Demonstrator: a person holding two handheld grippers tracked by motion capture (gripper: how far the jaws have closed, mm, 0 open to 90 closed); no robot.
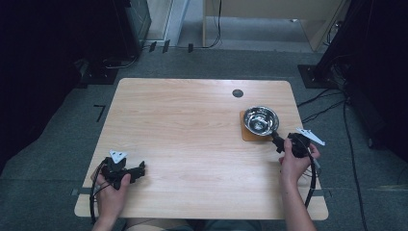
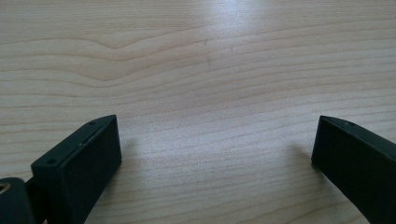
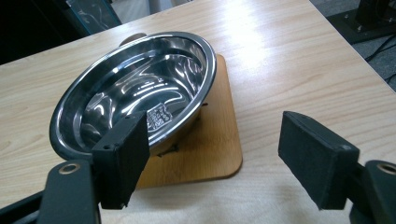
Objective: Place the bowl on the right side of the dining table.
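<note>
Overhead, I'm seeing the wooden table (image 1: 192, 144) sitting on grey carpet (image 1: 57, 144). At right of frame, the steel bowl (image 1: 261, 120) is resting on a brown mat (image 1: 248, 134); my right gripper (image 3: 212, 154), gaping wide, is hovering beside both. Lower left, my left gripper (image 2: 215, 154) is spreading wide over bare wood.

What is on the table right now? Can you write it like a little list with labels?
Table: light wooden table
Bowl: shiny round steel bowl, empty, upright
Under the bowl: thin brown square wooden mat
Right gripper: open, close beside the bowl's rim, holding nothing
Left gripper: open, low over bare wood at the near left, far from the bowl
Table hole: small dark round cap near the far edge
</note>
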